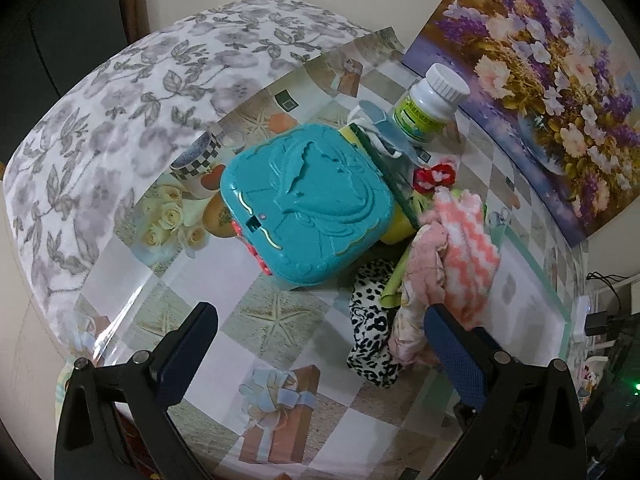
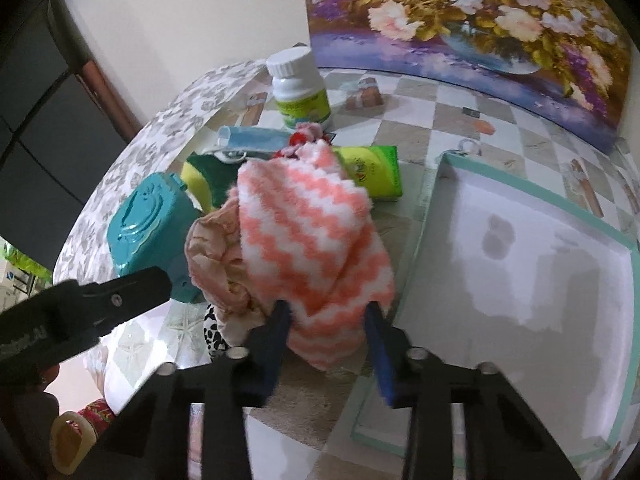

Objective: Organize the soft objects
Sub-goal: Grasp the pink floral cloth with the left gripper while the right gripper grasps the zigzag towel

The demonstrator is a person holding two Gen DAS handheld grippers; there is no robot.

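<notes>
Towel [image 2: 308,236] fluffy, pink-white zigzag, bunched; right gripper [image 2: 328,344] pinching it; left gripper [image 1: 320,344] spread, empty.

- The desk [image 1: 280,332] wears a glossy patchwork-print cover.
- On it: teal case [image 1: 308,204], white pill bottle [image 1: 430,104], white tray [image 2: 520,280], heaped soft cloths [image 2: 312,240].

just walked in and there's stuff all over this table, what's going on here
A person holding a gripper in each hand is sorting soft things on the table. The right gripper has its blue pads around the end of the pink and white zigzag cloth, which lies on a heap of fabrics beside the teal-rimmed white tray. The left gripper is open and empty, hovering over the tabletop near the teal plastic case. The tray holds nothing yet.
</notes>
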